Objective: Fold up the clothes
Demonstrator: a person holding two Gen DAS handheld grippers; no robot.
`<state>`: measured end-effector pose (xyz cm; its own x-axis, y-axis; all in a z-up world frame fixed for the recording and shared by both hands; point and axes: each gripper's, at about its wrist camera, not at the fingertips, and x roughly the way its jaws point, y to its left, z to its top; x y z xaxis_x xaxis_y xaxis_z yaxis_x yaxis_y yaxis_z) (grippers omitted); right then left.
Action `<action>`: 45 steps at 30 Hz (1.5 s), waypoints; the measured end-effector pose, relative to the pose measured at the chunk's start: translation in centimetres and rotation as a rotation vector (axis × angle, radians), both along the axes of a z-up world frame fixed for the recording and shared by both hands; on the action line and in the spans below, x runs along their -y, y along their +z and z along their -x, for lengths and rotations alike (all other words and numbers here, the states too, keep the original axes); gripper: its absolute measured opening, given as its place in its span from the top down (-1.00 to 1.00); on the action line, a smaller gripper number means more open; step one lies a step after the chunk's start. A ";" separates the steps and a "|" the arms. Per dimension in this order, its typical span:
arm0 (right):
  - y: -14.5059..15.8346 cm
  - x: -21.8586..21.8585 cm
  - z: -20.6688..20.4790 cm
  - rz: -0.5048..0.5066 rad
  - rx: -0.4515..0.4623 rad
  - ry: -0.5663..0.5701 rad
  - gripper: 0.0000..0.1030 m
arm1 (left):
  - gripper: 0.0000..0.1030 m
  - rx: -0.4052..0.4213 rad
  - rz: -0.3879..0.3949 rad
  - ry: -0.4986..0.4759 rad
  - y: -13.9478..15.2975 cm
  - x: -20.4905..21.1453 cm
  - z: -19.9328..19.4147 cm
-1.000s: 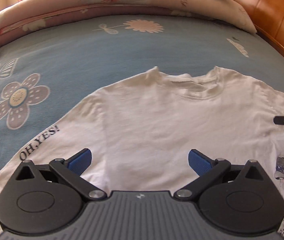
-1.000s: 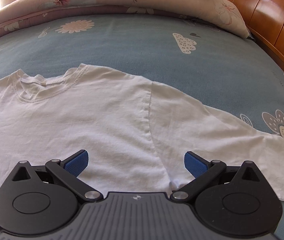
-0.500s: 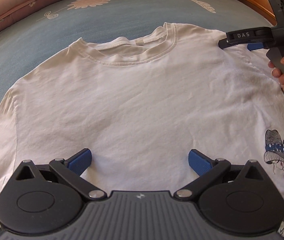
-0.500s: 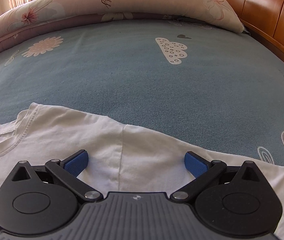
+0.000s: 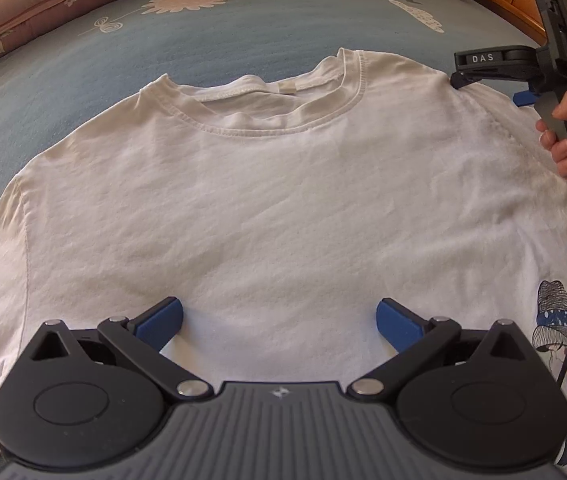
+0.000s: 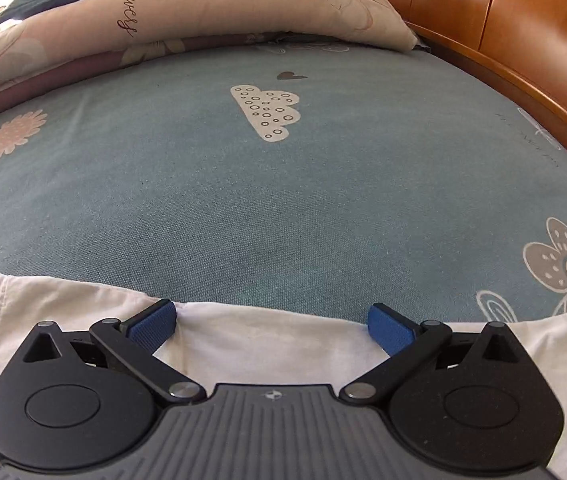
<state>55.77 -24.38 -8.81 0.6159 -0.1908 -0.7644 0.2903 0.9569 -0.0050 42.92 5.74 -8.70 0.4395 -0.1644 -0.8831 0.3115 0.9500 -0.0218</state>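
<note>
T-shirt (image 5: 275,208): white, spread flat on the bed (image 5: 63,80), collar toward the top of the frame.
Left tool (image 5: 279,320): bottom centre, blue pads wide apart over the shirt's middle.
Right tool (image 5: 495,76): upper right, tip at the shirt's shoulder, held by a hand (image 5: 563,136).
Print (image 5: 559,320): cartoon figure on the sleeve, right edge.

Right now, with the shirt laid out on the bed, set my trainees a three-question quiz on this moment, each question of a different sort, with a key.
1. True or false: the left gripper is shut on the white T-shirt.
2. Which part of the T-shirt is the right gripper at? A hem, B shoulder edge, C printed figure.
3. Fill in: the T-shirt lies on a ____ bedsheet.

Key: 1 false, its jaws are open; 2 B; 3 blue.
</note>
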 end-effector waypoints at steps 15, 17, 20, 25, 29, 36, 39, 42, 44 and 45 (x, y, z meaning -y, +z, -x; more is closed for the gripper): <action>0.9 11.4 10.1 -0.082 0.009 -0.072 -1.00 | -0.99 -0.017 -0.027 -0.028 -0.2 0.3 -0.4; 0.0 13.9 9.5 -0.065 0.006 -0.069 -1.00 | -0.99 -0.020 -0.032 -0.028 -0.2 0.3 -0.4; -0.7 17.5 8.7 -0.043 0.004 -0.086 -1.00 | -1.00 -0.032 -0.044 -0.029 -0.1 0.5 -0.6; 1.3 20.0 10.6 -0.110 -0.007 -0.112 -1.00 | -1.00 -0.055 -0.059 -0.028 -0.1 0.8 -1.0; 0.5 18.9 13.5 -0.099 -0.040 -0.023 -1.00 | -1.00 -0.060 -0.065 -0.026 -0.1 0.9 -1.1; 0.3 18.7 16.8 -0.017 -0.086 -0.013 -1.00 | -1.00 -0.060 -0.074 -0.021 -0.1 0.9 -1.1; 1.3 16.5 16.1 -0.047 -0.049 0.074 -1.00 | -1.00 -0.063 -0.077 -0.008 -0.1 1.1 -1.1; 1.4 13.7 15.1 -0.069 -0.039 0.177 -1.00 | -1.00 -0.063 -0.078 -0.002 -0.2 1.0 -1.1; 0.3 12.9 15.5 -0.055 -0.064 0.195 -1.00 | -1.00 -0.058 -0.072 -0.003 -0.2 0.9 -1.0; -0.2 12.6 15.8 -0.043 -0.076 0.198 -1.00 | -1.00 -0.054 -0.068 -0.004 -0.2 0.9 -1.0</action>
